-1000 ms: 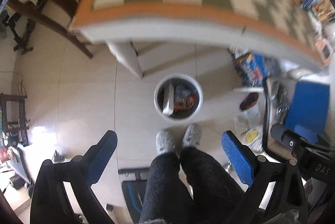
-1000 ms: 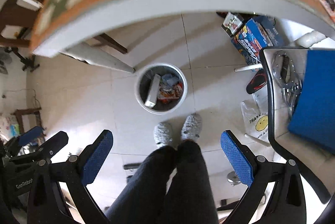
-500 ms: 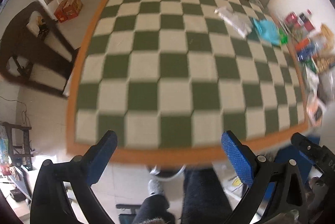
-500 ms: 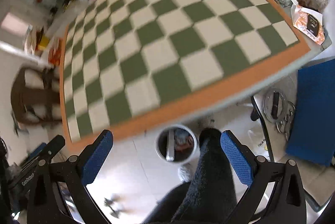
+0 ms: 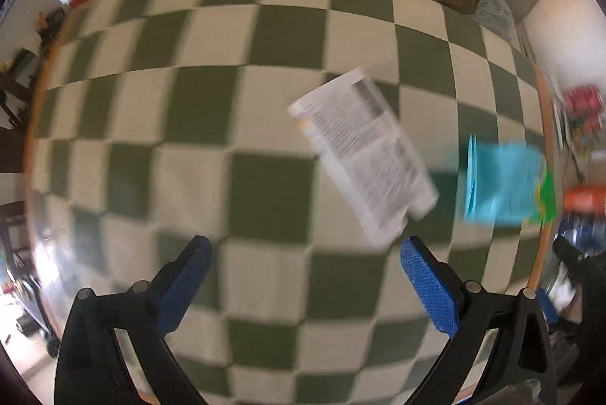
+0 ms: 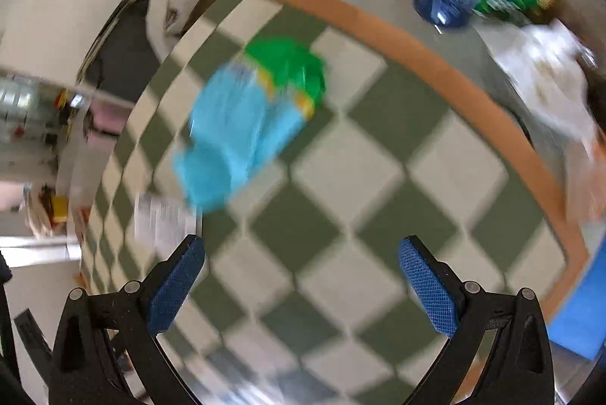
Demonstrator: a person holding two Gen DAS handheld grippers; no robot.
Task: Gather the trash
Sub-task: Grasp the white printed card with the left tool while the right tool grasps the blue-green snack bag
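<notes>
Green and cream checks cover the counter (image 5: 265, 185), a cloth with an orange border, and two pieces of trash lie on it. One is a flat white printed paper wrapper (image 5: 363, 155), lying askew just ahead of the left claw (image 5: 303, 285) and a little toward its right finger. The other is a crumpled light-blue plastic packet with a green end (image 6: 250, 121), near the cloth's orange edge and beside the white wrapper; in the right wrist view it sits ahead of the right claw (image 6: 301, 285) and off toward its left finger. Both views are smeared with motion blur, so print and fine creases cannot be read.

Each claw is spread wide with nothing between its blue pads, and both hover above the cloth, apart from the litter. My reading is that this is the approach step: each claw is lining up on its own piece, with neither piece picked up yet.

For the next move, the left claw would likely need to shift forward and slightly right so the white wrapper falls between its fingers, then come down low, since the sheet lies flat and gives little edge to pinch. The right claw would need to go forward and left to straddle the blue packet, whose crumpled bulk should be easier to nip. Snagging the cloth along with the wrapper is a risk.
</notes>
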